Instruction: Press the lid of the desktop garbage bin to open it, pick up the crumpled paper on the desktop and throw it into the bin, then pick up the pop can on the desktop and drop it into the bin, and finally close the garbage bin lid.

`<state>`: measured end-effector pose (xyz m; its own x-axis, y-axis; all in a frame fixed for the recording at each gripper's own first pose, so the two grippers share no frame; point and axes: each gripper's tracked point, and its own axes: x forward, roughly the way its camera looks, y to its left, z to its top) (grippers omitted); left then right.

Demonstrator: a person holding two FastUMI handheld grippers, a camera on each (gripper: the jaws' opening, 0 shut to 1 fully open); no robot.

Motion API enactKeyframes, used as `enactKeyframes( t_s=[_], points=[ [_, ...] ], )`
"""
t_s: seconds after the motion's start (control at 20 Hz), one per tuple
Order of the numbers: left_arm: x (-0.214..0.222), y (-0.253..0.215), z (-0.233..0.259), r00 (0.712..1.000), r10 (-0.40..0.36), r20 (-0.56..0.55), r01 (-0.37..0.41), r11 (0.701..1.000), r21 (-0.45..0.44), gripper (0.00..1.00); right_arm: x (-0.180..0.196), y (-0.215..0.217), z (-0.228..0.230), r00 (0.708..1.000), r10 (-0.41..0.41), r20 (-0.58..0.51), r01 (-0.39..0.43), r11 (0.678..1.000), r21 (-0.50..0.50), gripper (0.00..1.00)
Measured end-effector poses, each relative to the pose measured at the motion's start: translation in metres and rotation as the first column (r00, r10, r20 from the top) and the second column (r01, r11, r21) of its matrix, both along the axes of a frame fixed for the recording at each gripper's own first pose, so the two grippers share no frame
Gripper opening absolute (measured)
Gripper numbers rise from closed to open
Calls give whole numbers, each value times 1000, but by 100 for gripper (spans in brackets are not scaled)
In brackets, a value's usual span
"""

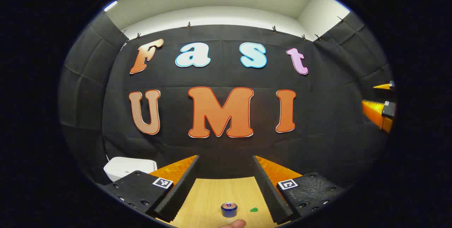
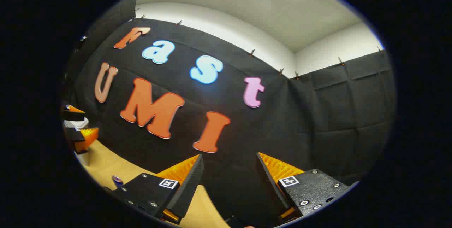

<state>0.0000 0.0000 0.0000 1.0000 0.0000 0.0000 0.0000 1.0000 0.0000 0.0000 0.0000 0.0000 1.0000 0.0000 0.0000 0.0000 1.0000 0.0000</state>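
Pop can (image 1: 229, 209) upright on desktop (image 1: 212, 196) between spread fingers (image 1: 183, 185).

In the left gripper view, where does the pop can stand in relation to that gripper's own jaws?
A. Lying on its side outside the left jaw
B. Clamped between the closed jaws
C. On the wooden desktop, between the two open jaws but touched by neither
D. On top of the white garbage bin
C: the pop can stands upright on the desktop, in the gap of the left gripper, whose jaws stand wide apart, clear of it.
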Motion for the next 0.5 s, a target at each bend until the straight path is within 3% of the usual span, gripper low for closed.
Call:
enactKeyframes(
  t_s=[0.2,0.5],
  points=[
    [-7,15,1,999,45,6,-45,999,-1,92,2,67,-12,986,160,-45,-151,976,156,88],
    [-15,25,-5,998,65,-19,-65,998,-22,92,1,100,-29,969,234,-78,-207,944,255,88]
  ],
)
